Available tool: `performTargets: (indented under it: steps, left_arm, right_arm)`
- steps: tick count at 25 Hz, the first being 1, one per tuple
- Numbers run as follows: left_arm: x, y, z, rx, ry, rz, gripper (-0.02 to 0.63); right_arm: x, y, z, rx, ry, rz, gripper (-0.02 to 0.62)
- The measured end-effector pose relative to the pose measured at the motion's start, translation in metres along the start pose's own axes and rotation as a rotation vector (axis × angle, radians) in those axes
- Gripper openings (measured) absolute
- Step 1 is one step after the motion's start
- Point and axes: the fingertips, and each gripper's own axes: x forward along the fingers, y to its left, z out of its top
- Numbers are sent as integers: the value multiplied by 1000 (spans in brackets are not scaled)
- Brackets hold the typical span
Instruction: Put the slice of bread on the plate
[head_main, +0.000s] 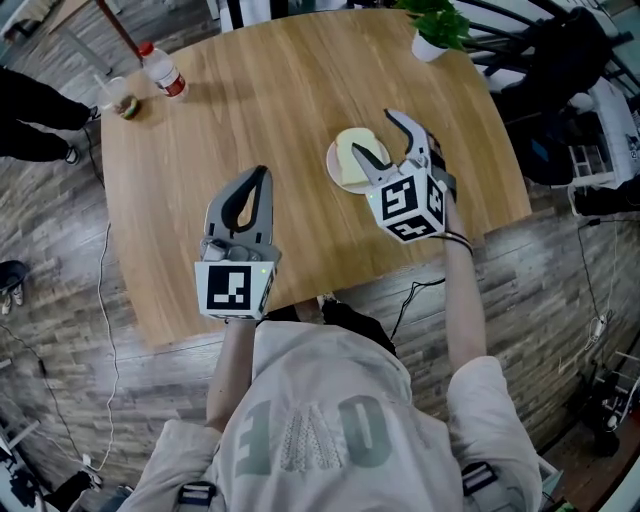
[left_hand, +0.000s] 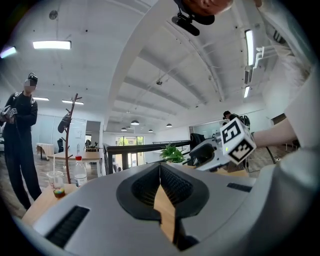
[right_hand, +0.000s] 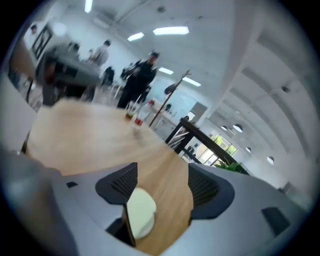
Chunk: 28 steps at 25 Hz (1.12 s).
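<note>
A pale slice of bread (head_main: 351, 156) lies flat on a small white plate (head_main: 334, 176) on the round wooden table (head_main: 300, 80), right of its middle. My right gripper (head_main: 375, 133) hangs above the plate with its jaws wide apart and nothing between them. In the right gripper view the right gripper (right_hand: 161, 175) is open, and the bread (right_hand: 140, 211) shows as a blurred pale patch low down by the left jaw. My left gripper (head_main: 262, 176) is shut and holds nothing, over bare table near the front edge. The left gripper (left_hand: 160, 167) shows its jaws meeting.
A red-capped water bottle (head_main: 163, 70) and a clear cup (head_main: 121, 101) stand at the far left of the table. A potted plant (head_main: 437, 28) sits at the far right edge. A person (left_hand: 20, 140) stands beyond the table. Cables (head_main: 105, 300) run over the floor.
</note>
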Motion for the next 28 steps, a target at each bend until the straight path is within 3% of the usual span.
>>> performTargets:
  steps: [3,5,8,10,11,13,16,21,28]
  left_arm:
    - [3,-7,9,16,-14,-15,9]
    - [6,-12,15,22,-27,-30,9]
    - [9,-18,26,23,-47,-52,9]
    - [10,-22,34,63,-66,-66,9]
    - [10,-25,37,92,-76,-71,9]
    - [11,-30,39,118,-82,-78,9]
    - [9,-32,38,106,-73,-82,9]
    - [9,-32,38,122,-69,-90,9]
    - [7,-28,37,117,-67,-83,9]
  right_arm:
    - [-43,-27,43,351,-235,-91,314]
    - [-67,-49,49,473,-307,-218,313]
    - [-96,-68,51,536,-361,-400,289]
    - [-117,-76,53,555,-397,-511,120]
    - [-127,-78,54,554,-412,-555,65]
    - [-142,-76,55,546,-444,-608,33]
    - [-154,-62,51,598,-473,-608,17]
    - [-156,-25,38,719,-455,-535,16]
    - [-141,9,38,679,-380,-461,17]
